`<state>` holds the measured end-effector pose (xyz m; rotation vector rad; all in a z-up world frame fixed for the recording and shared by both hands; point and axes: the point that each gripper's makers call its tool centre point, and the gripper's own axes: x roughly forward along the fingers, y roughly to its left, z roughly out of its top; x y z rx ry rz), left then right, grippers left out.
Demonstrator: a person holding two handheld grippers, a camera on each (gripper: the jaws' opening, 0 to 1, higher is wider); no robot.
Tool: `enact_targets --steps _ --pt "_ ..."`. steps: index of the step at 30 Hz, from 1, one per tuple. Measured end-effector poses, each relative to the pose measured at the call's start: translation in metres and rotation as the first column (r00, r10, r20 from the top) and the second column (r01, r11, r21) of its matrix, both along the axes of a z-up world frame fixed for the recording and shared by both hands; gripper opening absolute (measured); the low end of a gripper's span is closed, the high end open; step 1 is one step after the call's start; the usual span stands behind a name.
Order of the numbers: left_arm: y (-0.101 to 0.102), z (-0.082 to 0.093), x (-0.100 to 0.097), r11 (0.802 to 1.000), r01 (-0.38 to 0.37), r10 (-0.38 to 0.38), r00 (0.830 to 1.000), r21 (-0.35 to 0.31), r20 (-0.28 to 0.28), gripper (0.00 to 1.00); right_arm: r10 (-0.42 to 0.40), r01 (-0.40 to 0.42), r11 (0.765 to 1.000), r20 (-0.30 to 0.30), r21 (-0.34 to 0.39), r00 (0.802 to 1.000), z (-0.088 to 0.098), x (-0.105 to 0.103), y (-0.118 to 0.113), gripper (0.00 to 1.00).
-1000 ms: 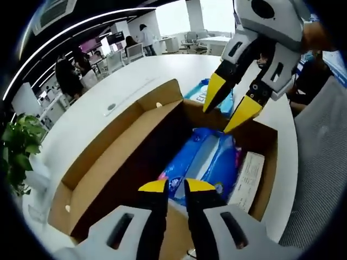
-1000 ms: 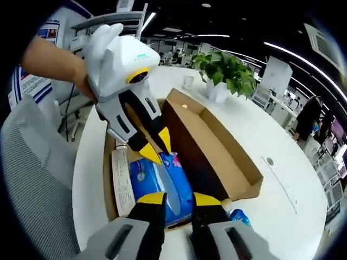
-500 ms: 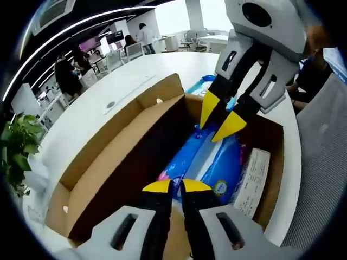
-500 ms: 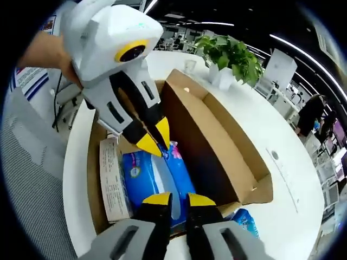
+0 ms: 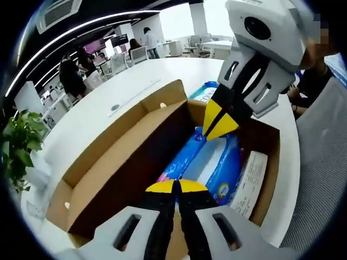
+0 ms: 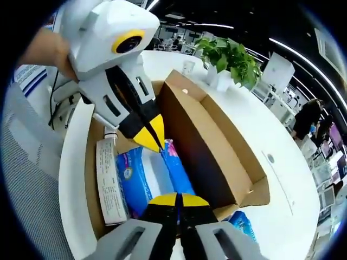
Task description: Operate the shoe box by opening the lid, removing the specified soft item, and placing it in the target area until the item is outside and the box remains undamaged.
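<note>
- An open-plan office lies behind, with desks, ceiling light strips and people standing far off; a mesh chair back (image 5: 320, 179) sits just beside the table.
- One round white table (image 5: 103, 92) carries everything here.
- One shoe box (image 5: 116, 162) of brown cardboard lies on the table, its lid (image 6: 227, 141) folded open along one long side. Its long axis runs from near to far in both gripper views.
- One blue soft pack (image 5: 214, 162) lies flat inside the box, lengthwise with it, beside a white printed slip (image 5: 249, 181).
- A second blue pack (image 6: 244, 225) lies on the table just outside one short end of the box.
- One potted plant (image 6: 227, 57) stands beyond the other end.
- The left gripper (image 5: 174, 187) has its yellow tips pressed together at one end of the pack in the box; whether they pinch the wrapper cannot be told.
- The right gripper (image 6: 176, 199) is likewise closed tip to tip at the opposite end; its grip cannot be told either.
</note>
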<state>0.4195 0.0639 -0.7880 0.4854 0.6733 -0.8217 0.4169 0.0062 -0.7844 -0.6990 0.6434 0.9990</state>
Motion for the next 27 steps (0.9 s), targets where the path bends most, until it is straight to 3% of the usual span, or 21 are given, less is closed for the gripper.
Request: enact_targets --steps 13,27 --pt "0.006 0.016 0.0 1.0 -0.001 0.0 0.999 0.021 0.044 0.0 0.001 -0.002 0.999 0.02 0.04 1.0 0.015 -0.003 0.006 0.0" --pt "0.015 0.044 0.005 0.999 -0.019 0.016 0.996 0.033 0.089 0.0 -0.001 -0.004 0.996 0.054 0.089 0.999 0.043 0.003 0.014 0.0"
